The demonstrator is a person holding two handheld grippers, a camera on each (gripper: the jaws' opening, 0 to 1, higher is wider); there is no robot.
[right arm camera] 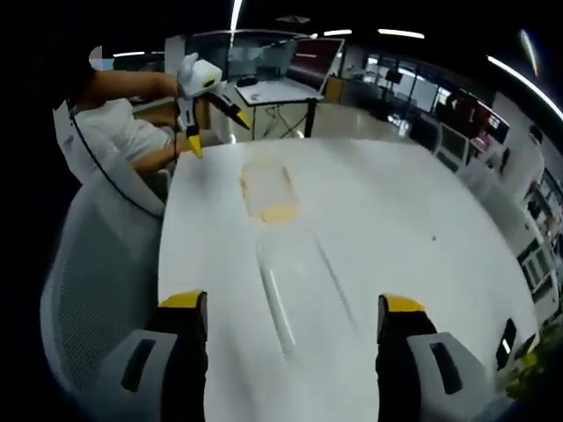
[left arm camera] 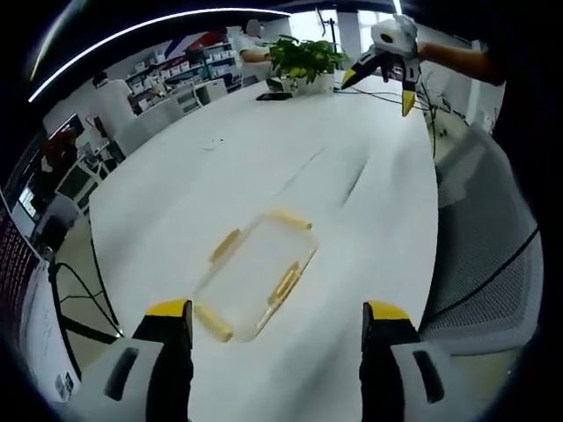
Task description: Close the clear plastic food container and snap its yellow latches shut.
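The clear plastic container [left arm camera: 255, 272] lies on the white table [left arm camera: 264, 149], with a yellow latch on each side. Its lid seems to rest on it; I cannot tell whether the latches are snapped. My left gripper [left arm camera: 277, 318] is open just short of its near end, holding nothing. At the far end of the table, my right gripper [left arm camera: 380, 92] hangs open in a hand. In the right gripper view the container [right arm camera: 268, 189] lies far ahead of the open right gripper [right arm camera: 293, 303]. The left gripper [right arm camera: 215, 132] hovers beyond the container, open.
A potted plant [left arm camera: 303, 57] and a dark flat object [left arm camera: 274, 95] stand at the table's far end. A grey mesh chair [left arm camera: 484, 255] lines the table's side, seen also as the chair [right arm camera: 97, 290]. A second desk [right arm camera: 273, 92] stands behind.
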